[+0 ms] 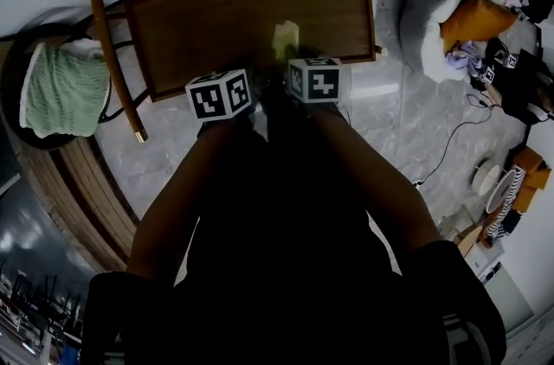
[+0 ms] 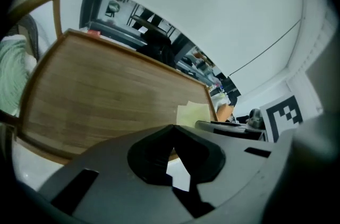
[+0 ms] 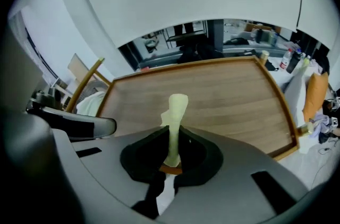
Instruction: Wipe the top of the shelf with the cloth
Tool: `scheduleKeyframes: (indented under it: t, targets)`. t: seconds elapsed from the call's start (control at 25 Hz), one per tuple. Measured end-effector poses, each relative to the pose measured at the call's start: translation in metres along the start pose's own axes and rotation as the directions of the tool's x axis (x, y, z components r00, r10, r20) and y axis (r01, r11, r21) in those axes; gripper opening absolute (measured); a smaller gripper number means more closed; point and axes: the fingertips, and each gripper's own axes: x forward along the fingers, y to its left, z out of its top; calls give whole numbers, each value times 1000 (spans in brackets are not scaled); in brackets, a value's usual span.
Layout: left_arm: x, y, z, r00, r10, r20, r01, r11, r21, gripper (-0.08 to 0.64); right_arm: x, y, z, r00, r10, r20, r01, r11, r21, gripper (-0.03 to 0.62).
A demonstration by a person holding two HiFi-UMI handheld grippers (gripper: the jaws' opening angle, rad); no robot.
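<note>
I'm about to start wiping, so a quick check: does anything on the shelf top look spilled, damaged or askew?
Nothing stands out. The shelf top looks bare and unmarked; the only thing over it is the pale yellow cloth, pinched in the right tongs.

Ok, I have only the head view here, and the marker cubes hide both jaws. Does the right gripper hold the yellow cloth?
Observer: Yes. In the right gripper view the right gripper is shut on the cloth, which stands up between the jaws as a thin edge.
Operator: And the left one?
Observer: The left gripper has its jaws together at the tips, with nothing between them.
Operator: Is the cloth down on the wood?
Observer: The left gripper view shows its free part spread flat and low over the shelf top, near the right-hand edge. Whether it touches, I cannot tell.
</note>
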Motion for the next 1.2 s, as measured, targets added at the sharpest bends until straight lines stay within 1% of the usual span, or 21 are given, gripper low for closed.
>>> scheduleKeyframes:
  t: [0.2, 0.36, 0.44, 0.56, 0.72, 0.88, 1.0, 1.2]
  targets:
    - [-68, 62, 16, 998, 44, 46, -44, 999, -17, 11, 29, 101, 6, 995, 101, -16, -101, 994, -46, 41]
    - [-117, 104, 29, 995, 77, 63, -75, 997, -24, 11, 51, 181, 8, 981, 189, -42, -193, 976, -101, 41]
    - [-138, 123, 37, 991, 103, 80, -102, 995, -21, 11, 62, 214, 8, 972, 229, -57, -234, 965, -116, 41]
    - [-165, 149, 43, 984, 149, 99, -146, 989, -33, 11, 77, 251, 5, 962, 262, -79, -271, 953, -138, 41]
    - [-191, 177, 43, 976, 189, 108, -185, 982, -50, 11, 97, 290, 2, 951, 292, -104, -306, 939, -160, 41]
    - [-203, 192, 39, 976, 192, 105, -188, 981, -49, 12, 118, 314, -8, 939, 314, -138, -334, 930, -154, 41]
    - [-208, 199, 37, 977, 182, 108, -177, 983, -56, 12, 131, 325, -17, 927, 332, -172, -357, 923, -141, 41]
    - [-212, 204, 34, 978, 182, 102, -177, 983, -55, 11, 146, 323, -30, 927, 307, -216, -341, 929, -143, 41]
